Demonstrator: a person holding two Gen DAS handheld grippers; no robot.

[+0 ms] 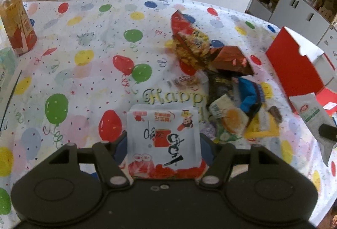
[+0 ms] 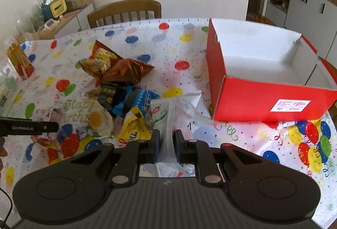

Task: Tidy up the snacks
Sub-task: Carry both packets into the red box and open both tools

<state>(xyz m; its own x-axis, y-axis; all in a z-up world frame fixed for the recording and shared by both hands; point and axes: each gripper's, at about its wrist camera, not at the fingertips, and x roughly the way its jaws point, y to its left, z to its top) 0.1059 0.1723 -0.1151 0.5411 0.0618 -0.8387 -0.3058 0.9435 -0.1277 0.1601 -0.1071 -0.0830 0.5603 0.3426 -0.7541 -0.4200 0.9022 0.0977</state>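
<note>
A white snack packet [image 1: 163, 140] is sitting pinched in the left gripper [image 1: 163, 144] above the table [image 1: 88, 85]. The right gripper [image 2: 167, 144] is squeezing a green-white packet [image 2: 170, 115] beside the red box [image 2: 271, 100], near the snack pile [image 2: 118, 85].

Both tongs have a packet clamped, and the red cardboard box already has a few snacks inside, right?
Not quite: the red cardboard box is empty, as the right wrist view shows. Left tongs clamp a white-and-red packet; right tongs clamp a white-and-green packet.
</note>
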